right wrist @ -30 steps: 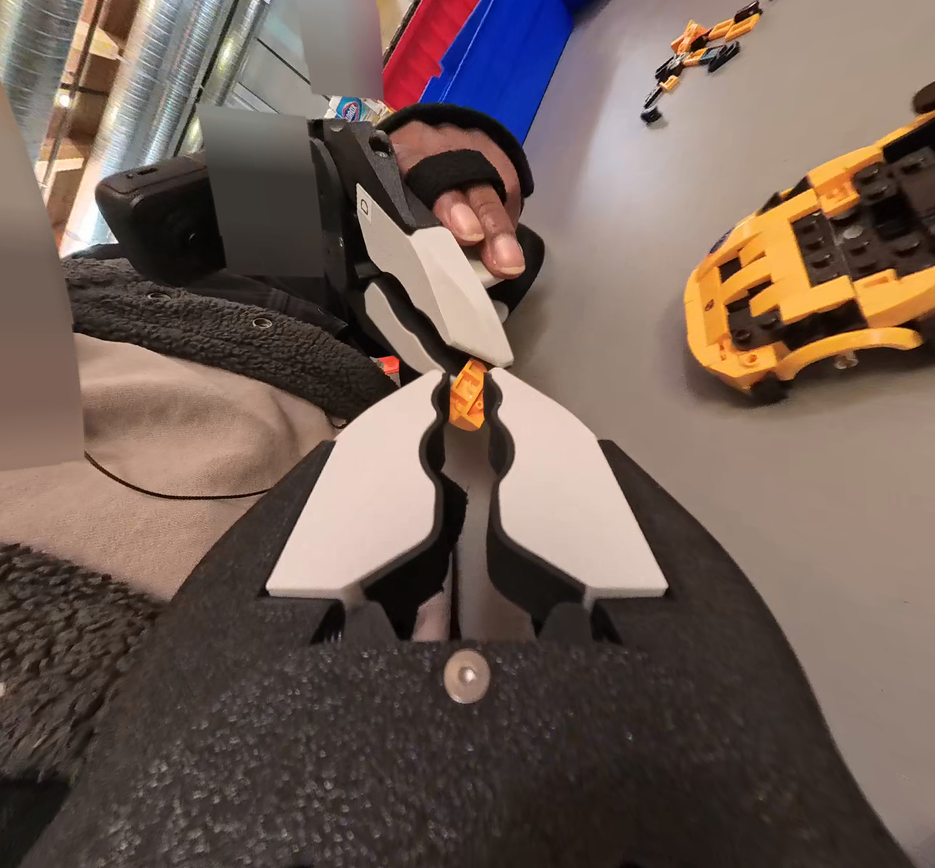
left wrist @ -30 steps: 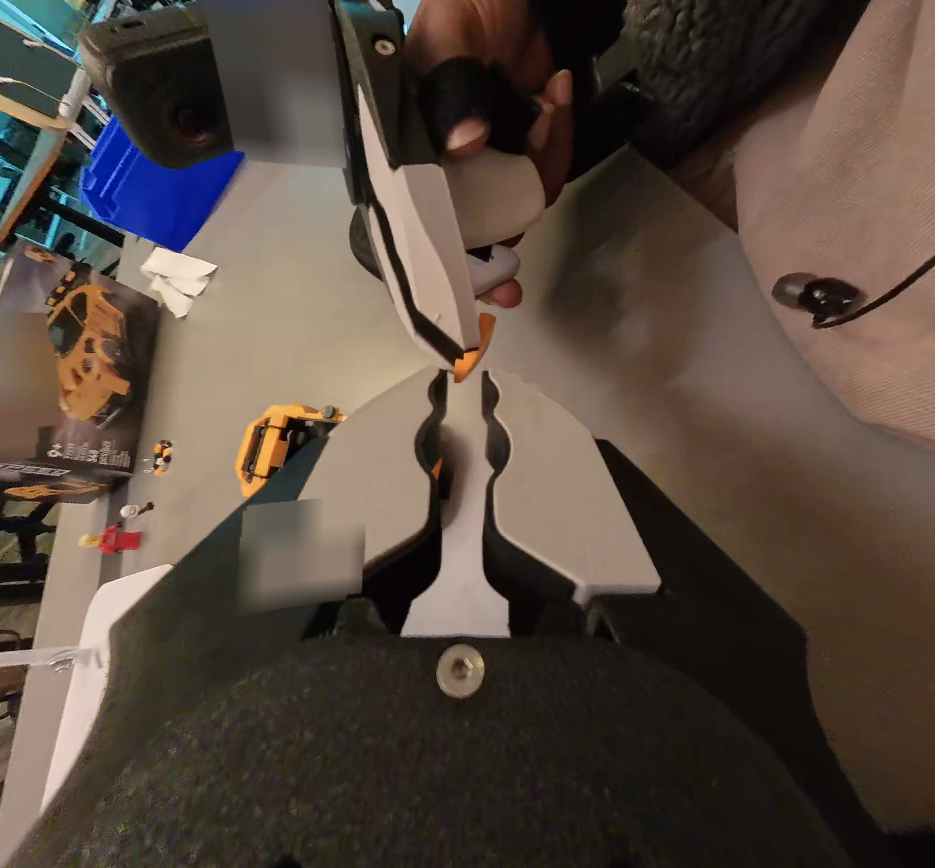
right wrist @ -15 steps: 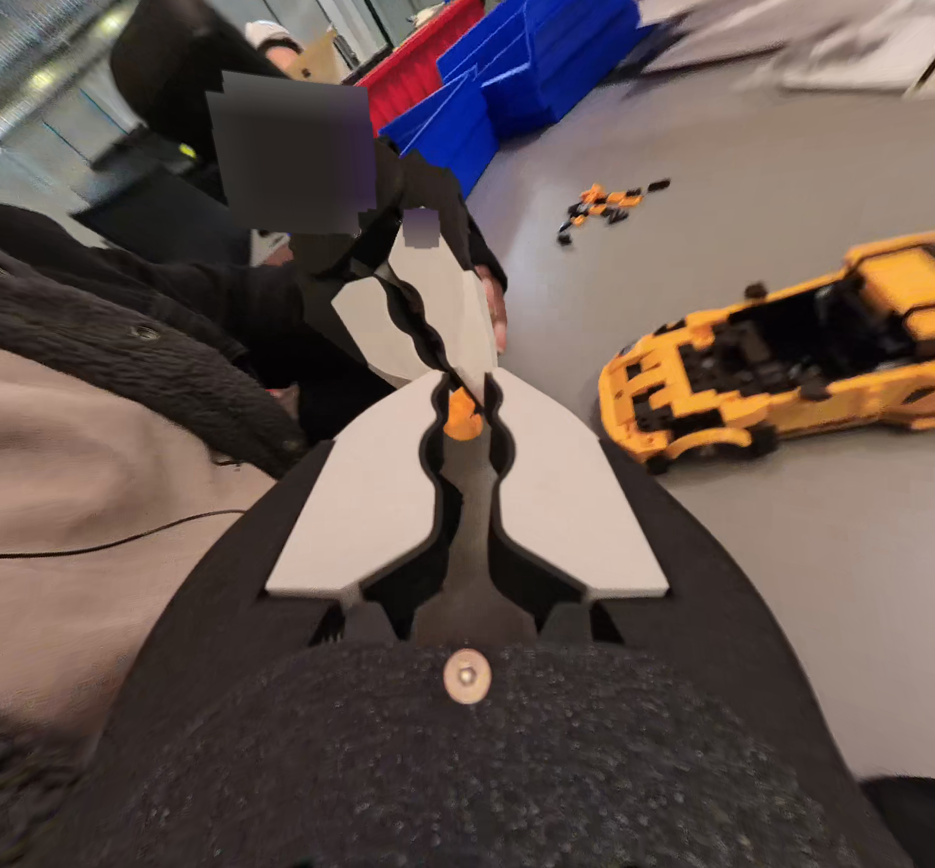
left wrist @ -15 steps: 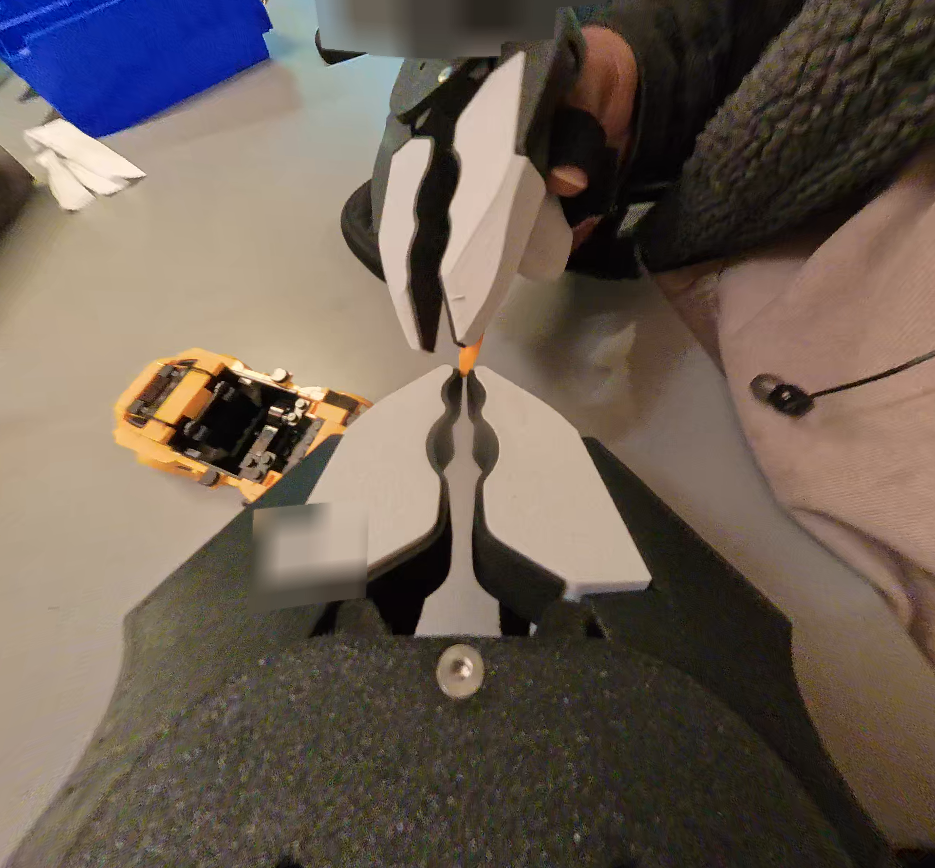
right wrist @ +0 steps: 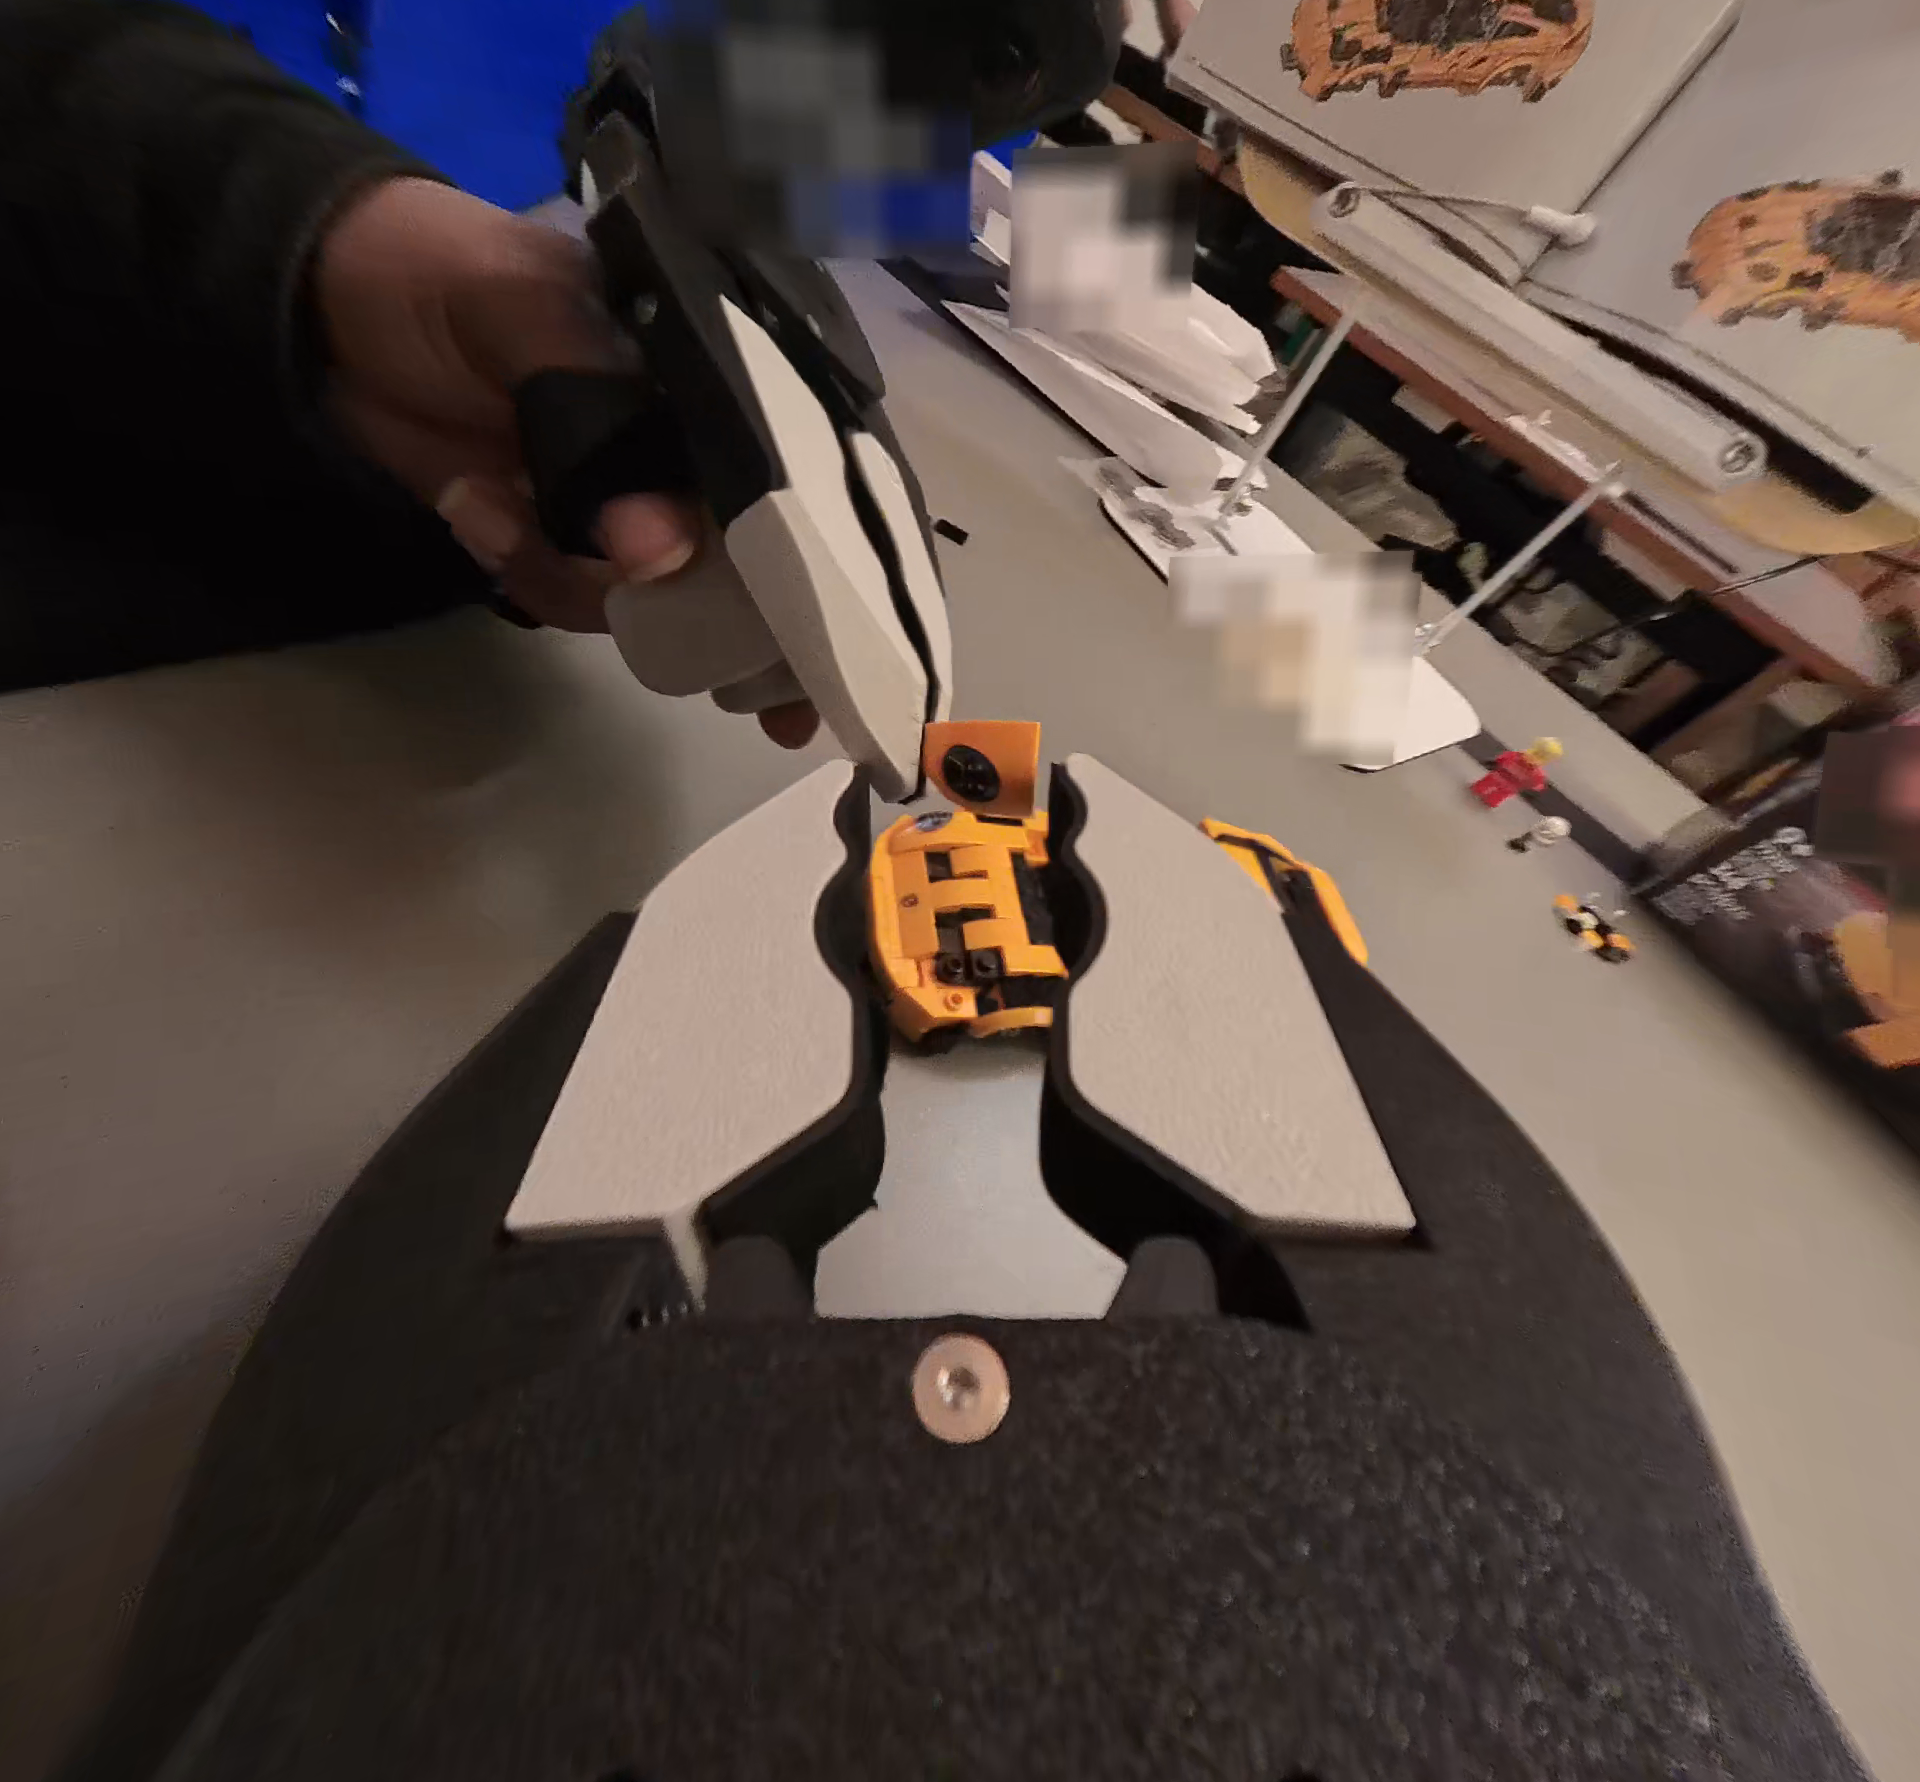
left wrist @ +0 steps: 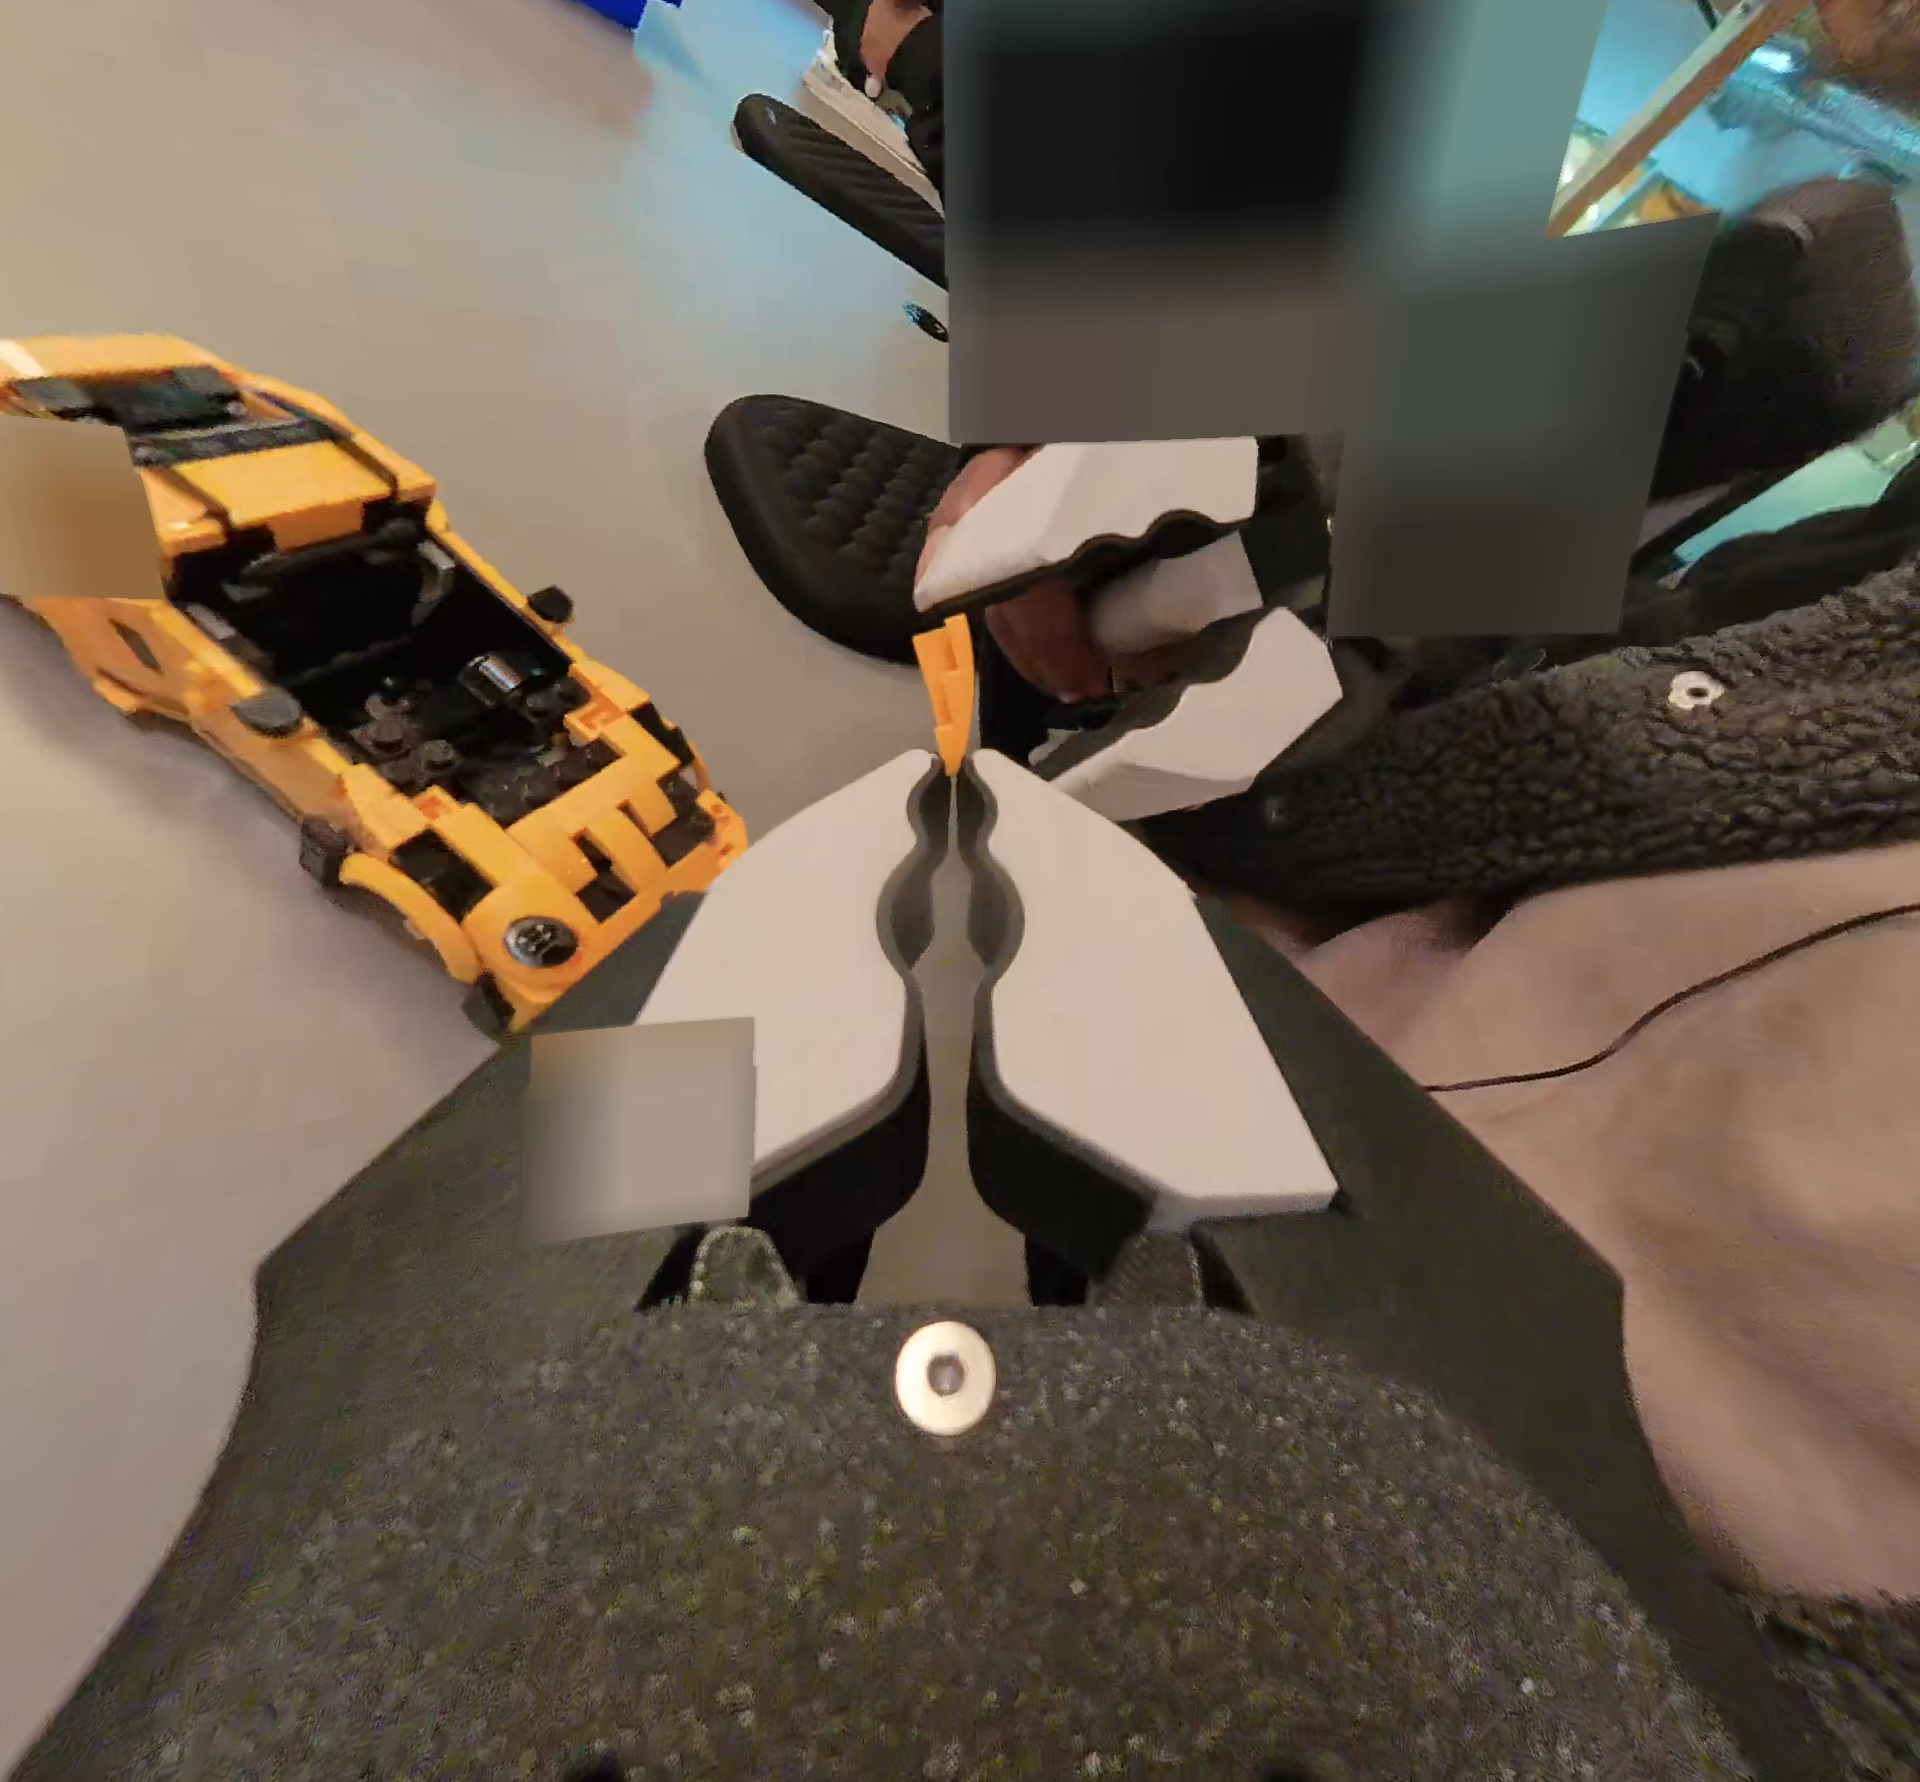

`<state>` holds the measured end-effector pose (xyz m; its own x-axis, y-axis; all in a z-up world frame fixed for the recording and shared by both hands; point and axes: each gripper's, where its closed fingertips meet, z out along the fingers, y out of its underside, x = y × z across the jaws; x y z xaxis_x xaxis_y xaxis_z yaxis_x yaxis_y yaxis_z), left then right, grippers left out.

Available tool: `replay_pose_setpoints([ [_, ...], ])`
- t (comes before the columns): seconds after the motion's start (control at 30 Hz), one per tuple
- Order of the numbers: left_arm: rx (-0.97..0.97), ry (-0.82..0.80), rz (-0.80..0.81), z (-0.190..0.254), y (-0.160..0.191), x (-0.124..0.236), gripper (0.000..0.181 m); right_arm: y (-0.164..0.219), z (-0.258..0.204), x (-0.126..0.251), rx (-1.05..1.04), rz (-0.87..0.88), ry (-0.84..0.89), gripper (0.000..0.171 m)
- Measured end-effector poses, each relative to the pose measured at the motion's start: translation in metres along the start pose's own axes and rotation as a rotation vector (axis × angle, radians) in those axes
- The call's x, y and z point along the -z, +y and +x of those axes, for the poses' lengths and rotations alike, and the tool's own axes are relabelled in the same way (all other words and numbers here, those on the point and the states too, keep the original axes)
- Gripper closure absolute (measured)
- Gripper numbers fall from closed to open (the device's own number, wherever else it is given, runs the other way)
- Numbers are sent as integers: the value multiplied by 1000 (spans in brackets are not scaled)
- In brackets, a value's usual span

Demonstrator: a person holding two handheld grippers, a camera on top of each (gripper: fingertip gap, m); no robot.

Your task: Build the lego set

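A: Left claw (left wrist: 951, 776) first. Tips pinched nearly together on the lower end of a thin orange plate (left wrist: 949, 693). In the left wrist view the plate shows edge-on, long axis running straight out from the tips.

B: Same plate from the right wrist view (right wrist: 980, 768): flat face toward the camera, a dark round stud socket in its middle. The left claw (right wrist: 920, 776) grips it by one edge; the plate sticks out sideways from the tips.

A: Right claw?

B: Its own view shows it standing wide (right wrist: 956, 792), nothing between the fingers. The plate sits just past the gap, and I cannot tell if it touches either tip. From the left wrist view the right claw (left wrist: 982, 683) is also spread, upper finger (left wrist: 1081, 527) just above the plate's far end.

A: The car?

B: Orange and black brick car (left wrist: 343, 662) on the grey counter (left wrist: 312, 174), left of the left claw, nose toward the camera, long axis running away up-left. Roof open, dark interior showing. In the right wrist view it lies below the spread fingers (right wrist: 966, 932), partly hidden by the right finger.

A: Farther out?

B: Blue bins (right wrist: 468, 70) behind the hand. Printed building sheets on a stand (right wrist: 1455, 28), a small red figure (right wrist: 1512, 776) and loose bits (right wrist: 1590, 922) on the counter to the right.
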<state>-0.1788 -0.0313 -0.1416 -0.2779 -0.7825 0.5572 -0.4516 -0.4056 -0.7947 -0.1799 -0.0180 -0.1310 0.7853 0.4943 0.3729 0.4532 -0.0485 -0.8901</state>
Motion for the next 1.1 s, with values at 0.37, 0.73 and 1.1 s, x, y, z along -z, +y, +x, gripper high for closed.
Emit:
replay_pose_setpoints([
  [0.37,226,93,49,-4,-2,3,181,9,1,-8,80,-58,42,137],
  [0.73,434,262,-41,6,15,-3,181,21,-5,-6,288,-130,-170,151],
  [1.1,430,282,-129,9,30,-9,178,38,-14,0,220,-142,-305,153],
])
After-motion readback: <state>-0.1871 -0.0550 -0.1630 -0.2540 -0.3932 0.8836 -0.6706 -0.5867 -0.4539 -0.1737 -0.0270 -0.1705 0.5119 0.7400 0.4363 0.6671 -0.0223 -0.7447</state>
